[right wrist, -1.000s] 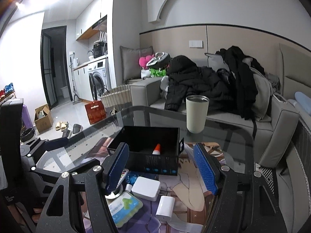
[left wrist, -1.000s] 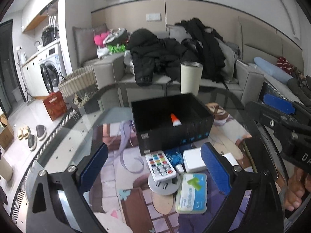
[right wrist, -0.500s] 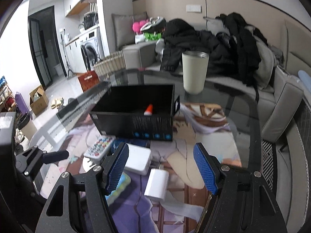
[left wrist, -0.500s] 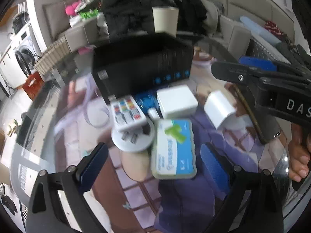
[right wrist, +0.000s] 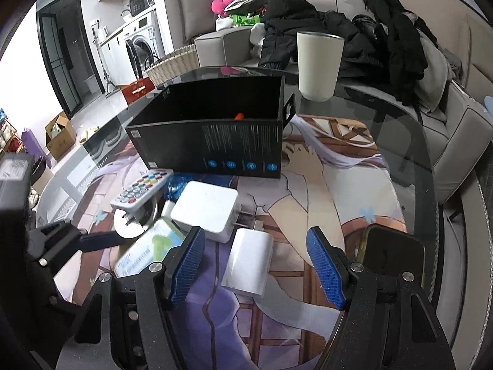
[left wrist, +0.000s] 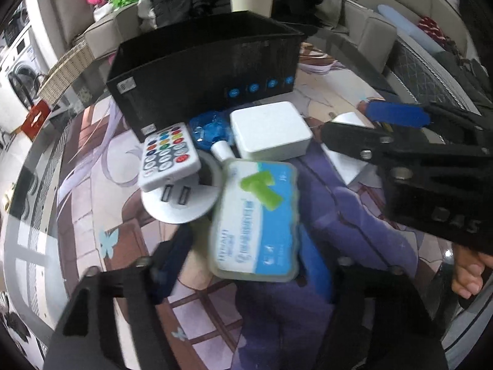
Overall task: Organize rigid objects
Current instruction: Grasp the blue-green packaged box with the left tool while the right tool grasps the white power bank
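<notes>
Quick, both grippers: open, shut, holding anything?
Left gripper: jaws just closing around the blue-and-white pack; blur hides whether the pads touch it.
Right gripper: open, closing slightly, white charger between the jaws, untouched.

Grey sofa (right wrist: 456, 129), washing machine (right wrist: 140, 46) behind

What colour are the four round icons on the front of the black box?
Blue icons on the black box; the right wrist view shows them best.
</notes>
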The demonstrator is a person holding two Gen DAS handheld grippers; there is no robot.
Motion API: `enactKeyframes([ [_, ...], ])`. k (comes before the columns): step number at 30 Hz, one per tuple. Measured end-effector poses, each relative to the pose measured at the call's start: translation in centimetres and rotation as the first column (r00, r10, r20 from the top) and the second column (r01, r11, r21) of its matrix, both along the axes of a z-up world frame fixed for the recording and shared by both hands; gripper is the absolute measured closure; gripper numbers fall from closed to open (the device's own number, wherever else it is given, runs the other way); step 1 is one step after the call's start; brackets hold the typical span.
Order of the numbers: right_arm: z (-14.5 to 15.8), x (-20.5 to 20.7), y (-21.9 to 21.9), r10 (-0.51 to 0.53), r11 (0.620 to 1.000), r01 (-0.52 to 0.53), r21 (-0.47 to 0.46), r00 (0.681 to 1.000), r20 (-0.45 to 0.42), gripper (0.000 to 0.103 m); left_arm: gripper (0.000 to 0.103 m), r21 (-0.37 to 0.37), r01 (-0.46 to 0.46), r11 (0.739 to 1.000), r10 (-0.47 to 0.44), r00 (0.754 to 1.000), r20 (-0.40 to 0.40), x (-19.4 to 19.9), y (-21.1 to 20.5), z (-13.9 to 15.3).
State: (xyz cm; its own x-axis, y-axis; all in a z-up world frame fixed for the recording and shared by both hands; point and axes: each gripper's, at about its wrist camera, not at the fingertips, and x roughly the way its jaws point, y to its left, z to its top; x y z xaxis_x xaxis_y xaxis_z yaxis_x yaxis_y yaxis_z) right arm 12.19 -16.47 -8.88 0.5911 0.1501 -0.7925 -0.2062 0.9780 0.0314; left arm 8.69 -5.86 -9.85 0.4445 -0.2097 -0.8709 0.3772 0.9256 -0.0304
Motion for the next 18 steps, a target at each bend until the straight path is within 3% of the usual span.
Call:
enactKeyframes([
  [5, -1.0, -0.2, 0.5, 0.027, 1.0, -0.028, -0.012, 0.999, -0.04, 0.065, 0.048, 0.002, -0.018, 1.0, 0.018, 1.0, -0.006, -0.3, 0.7, 0.0],
  [8, -1.8, -0.4, 1.0, 0.045, 0.999, -0.046, -0.015, 0.996, -0.074, 0.075, 0.048, -0.005, -0.039, 0.999, 0.039, 0.999, -0.013, -0.5, 1.9, 0.2],
  [14, -2.4, -1.7, 2.7, 0.109, 0.994, -0.112, -0.016, 0.988, -0.105, 0.076, 0.048, -0.013, -0.069, 0.998, 0.069, 0.997, -0.022, -1.3, 3.6, 0.3],
  [18, -2.5, -2.3, 3.7, 0.131, 0.991, -0.134, -0.013, 0.984, -0.121, 0.075, 0.042, -0.011, -0.065, 0.998, 0.065, 0.998, -0.015, -1.3, 3.8, 0.2],
])
